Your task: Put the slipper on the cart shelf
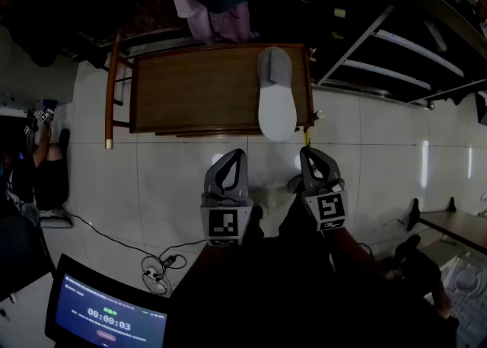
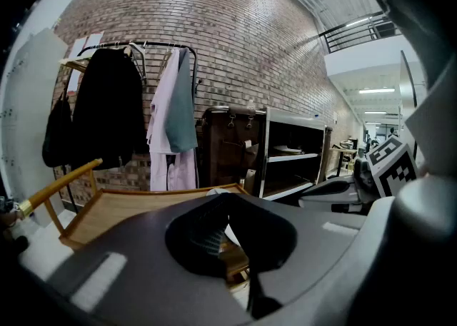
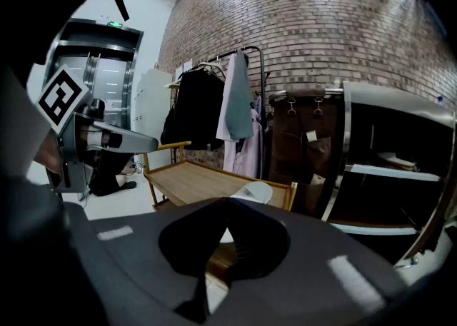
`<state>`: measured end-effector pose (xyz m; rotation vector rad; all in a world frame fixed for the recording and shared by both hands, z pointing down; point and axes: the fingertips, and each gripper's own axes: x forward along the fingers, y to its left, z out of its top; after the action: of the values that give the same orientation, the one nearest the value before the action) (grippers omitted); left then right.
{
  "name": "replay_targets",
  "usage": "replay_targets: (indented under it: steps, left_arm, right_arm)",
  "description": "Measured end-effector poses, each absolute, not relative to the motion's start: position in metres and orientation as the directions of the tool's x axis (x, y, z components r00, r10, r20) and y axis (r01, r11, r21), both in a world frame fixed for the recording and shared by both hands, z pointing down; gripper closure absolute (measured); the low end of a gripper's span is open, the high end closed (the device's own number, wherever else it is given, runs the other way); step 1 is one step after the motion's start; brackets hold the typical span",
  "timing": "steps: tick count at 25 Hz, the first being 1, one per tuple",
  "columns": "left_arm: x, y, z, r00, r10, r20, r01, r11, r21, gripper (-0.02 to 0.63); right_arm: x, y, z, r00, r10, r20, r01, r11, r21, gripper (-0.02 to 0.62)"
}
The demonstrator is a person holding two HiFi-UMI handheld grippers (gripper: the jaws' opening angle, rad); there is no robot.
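A grey-and-white slipper (image 1: pixel 275 91) lies on the right end of a low wooden table (image 1: pixel 198 87), its heel end overhanging the near edge. In the right gripper view the slipper (image 3: pixel 253 190) shows just past my jaws. The black cart shelf (image 1: pixel 396 57) stands to the right of the table, and its shelves (image 3: pixel 385 175) carry little. My left gripper (image 1: pixel 233 158) and right gripper (image 1: pixel 308 154) hang side by side over the tiled floor, short of the table. Both are shut with nothing in them.
A clothes rack with dark and pink garments (image 2: pixel 136 118) stands behind the table. A dark cabinet (image 2: pixel 228 146) sits between rack and shelf. A screen with a timer (image 1: pixel 106 316) and cables (image 1: pixel 156 266) lie at the lower left. A person (image 1: pixel 42 156) sits at the left.
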<state>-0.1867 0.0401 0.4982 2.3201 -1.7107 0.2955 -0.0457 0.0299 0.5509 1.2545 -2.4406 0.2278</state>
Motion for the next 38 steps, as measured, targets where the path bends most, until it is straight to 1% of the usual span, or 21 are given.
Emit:
replay_targets:
  steps: [4, 5, 7, 10, 13, 14, 15, 17, 20, 22, 23, 24, 26, 31, 38]
  left_arm:
    - [-0.191, 0.037, 0.501, 0.281, -0.908, 0.311, -0.960, -0.271, 0.076, 0.591]
    - [-0.191, 0.037, 0.502, 0.281, -0.908, 0.312, -0.960, -0.272, 0.074, 0.591]
    - [-0.191, 0.038, 0.503, 0.279, -0.906, 0.318, -0.960, -0.270, 0.073, 0.591]
    - [-0.192, 0.039, 0.506, 0.274, -0.904, 0.329, -0.962, -0.263, 0.077, 0.591]
    - [-0.194, 0.040, 0.507, 0.263, -0.904, 0.338, -0.965, -0.251, 0.079, 0.591]
    - [-0.195, 0.041, 0.508, 0.259, -0.903, 0.342, -0.966, -0.248, 0.078, 0.591]
    - [-0.197, 0.042, 0.509, 0.256, -0.903, 0.345, -0.967, -0.244, 0.077, 0.591]
    - [-0.201, 0.044, 0.511, 0.248, -0.904, 0.350, -0.969, -0.235, 0.079, 0.591]
    - [-0.204, 0.047, 0.514, 0.241, -0.901, 0.361, -0.970, -0.229, 0.076, 0.591]
    - [-0.206, 0.047, 0.516, 0.237, -0.900, 0.365, -0.971, -0.227, 0.071, 0.591]
    - [-0.208, 0.046, 0.516, 0.233, -0.901, 0.366, -0.972, -0.224, 0.070, 0.591]
    - [-0.211, 0.046, 0.516, 0.228, -0.902, 0.366, -0.973, -0.219, 0.069, 0.591]
    - [-0.219, 0.045, 0.516, 0.218, -0.904, 0.368, -0.976, -0.208, 0.067, 0.591]
    - [-0.236, 0.048, 0.512, 0.189, -0.908, 0.373, -0.982, -0.182, 0.053, 0.591]
    - [-0.255, 0.058, 0.511, 0.154, -0.909, 0.387, -0.987, -0.156, 0.027, 0.591]
  right_arm:
    - [-0.044, 0.024, 0.560, -0.550, -0.714, 0.433, -0.786, 0.617, 0.020, 0.594]
    - [-0.045, 0.024, 0.566, -0.562, -0.694, 0.451, -0.782, 0.622, -0.017, 0.594]
    - [-0.047, 0.025, 0.583, -0.586, -0.638, 0.500, -0.785, 0.599, -0.158, 0.594]
    - [-0.046, 0.026, 0.609, -0.608, -0.575, 0.548, -0.793, 0.477, -0.379, 0.594]
    - [-0.043, 0.020, 0.619, -0.617, -0.573, 0.540, -0.779, 0.347, -0.522, 0.592]
    - [-0.043, 0.020, 0.625, -0.634, -0.566, 0.527, -0.753, 0.295, -0.588, 0.551]
    - [-0.043, 0.020, 0.631, -0.652, -0.560, 0.511, -0.717, 0.237, -0.656, 0.527]
    - [-0.043, 0.017, 0.641, -0.673, -0.565, 0.477, -0.638, 0.119, -0.760, 0.506]
    - [-0.042, 0.009, 0.651, -0.683, -0.593, 0.427, -0.512, -0.028, -0.858, 0.482]
    - [-0.042, 0.001, 0.658, -0.680, -0.613, 0.402, -0.439, -0.098, -0.893, 0.451]
    - [-0.043, -0.002, 0.662, -0.675, -0.622, 0.397, -0.414, -0.126, -0.902, 0.447]
    - [-0.043, -0.005, 0.667, -0.668, -0.630, 0.396, -0.396, -0.150, -0.906, 0.429]
    - [-0.046, -0.011, 0.675, -0.657, -0.637, 0.404, -0.379, -0.184, -0.907, 0.417]
    - [-0.057, -0.024, 0.686, -0.663, -0.631, 0.404, -0.347, -0.219, -0.912, 0.411]
    - [-0.070, -0.039, 0.694, -0.675, -0.621, 0.398, -0.334, -0.224, -0.916, 0.416]
